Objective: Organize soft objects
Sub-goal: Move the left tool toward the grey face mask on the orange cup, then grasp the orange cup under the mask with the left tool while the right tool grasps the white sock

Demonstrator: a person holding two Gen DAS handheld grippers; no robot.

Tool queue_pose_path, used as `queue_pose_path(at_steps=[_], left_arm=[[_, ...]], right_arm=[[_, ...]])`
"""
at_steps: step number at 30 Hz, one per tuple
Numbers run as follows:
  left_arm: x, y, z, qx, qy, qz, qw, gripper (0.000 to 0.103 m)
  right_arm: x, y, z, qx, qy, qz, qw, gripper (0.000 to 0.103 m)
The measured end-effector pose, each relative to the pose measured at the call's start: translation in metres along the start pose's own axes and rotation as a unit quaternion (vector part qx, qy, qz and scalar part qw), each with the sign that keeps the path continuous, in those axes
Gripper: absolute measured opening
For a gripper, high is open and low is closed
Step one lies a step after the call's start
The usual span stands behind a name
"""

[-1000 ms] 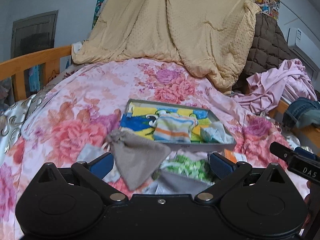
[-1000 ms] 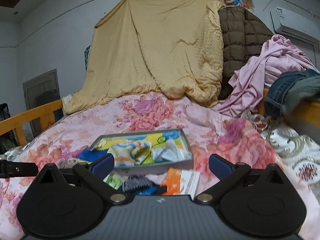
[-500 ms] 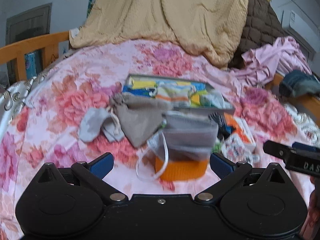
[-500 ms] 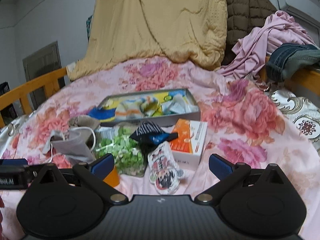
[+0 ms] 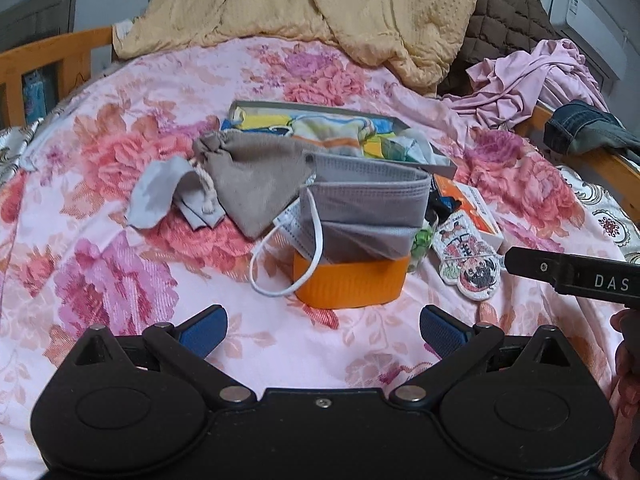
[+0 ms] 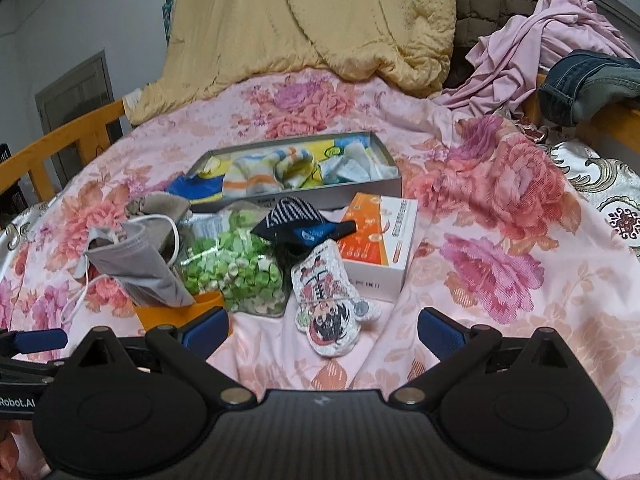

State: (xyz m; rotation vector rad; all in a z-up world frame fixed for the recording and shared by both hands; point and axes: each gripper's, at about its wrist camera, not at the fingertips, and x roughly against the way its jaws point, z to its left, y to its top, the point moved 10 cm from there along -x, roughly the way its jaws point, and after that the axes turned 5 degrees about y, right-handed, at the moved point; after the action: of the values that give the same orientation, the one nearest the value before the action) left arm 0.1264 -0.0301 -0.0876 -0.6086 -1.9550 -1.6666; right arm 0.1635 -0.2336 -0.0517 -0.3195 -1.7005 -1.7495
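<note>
Behind grey mask (image 5: 362, 200) – green bag (image 6: 236, 272) clear only from right wrist; both hand-held grippers released

White letters "DAS" on the black right gripper body (image 5: 576, 276). "Robot.AI", cut off at frame edge, on the black left gripper body (image 6: 18, 400). Print on the orange-white box (image 6: 378, 240) illegible.

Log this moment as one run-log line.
left gripper: open, empty | right gripper: open, empty | grey face mask: draped on orange container | grey tray: holds socks
</note>
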Motion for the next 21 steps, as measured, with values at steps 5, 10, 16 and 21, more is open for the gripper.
queue_pose_path(at_steps=[5,10,16,21], left_arm=[[-0.010,0.000,-0.003,-0.014,-0.011,0.001,0.9998,0.102],[-0.024,0.006,-0.009,-0.030,-0.024,-0.003,0.9993,0.102],[-0.044,0.011,-0.011,-0.047,-0.043,-0.001,0.9980,0.102],[-0.063,0.014,-0.010,-0.041,-0.061,0.014,0.9972,0.102]], right_arm=[[-0.008,-0.004,-0.001,-0.001,0.000,0.021,1.000,0.103],[-0.017,-0.005,-0.001,-0.004,0.006,0.037,0.999,0.103],[-0.033,0.000,-0.004,-0.001,0.011,0.051,0.999,0.103],[-0.046,0.008,-0.001,0.020,0.025,0.054,0.998,0.103]])
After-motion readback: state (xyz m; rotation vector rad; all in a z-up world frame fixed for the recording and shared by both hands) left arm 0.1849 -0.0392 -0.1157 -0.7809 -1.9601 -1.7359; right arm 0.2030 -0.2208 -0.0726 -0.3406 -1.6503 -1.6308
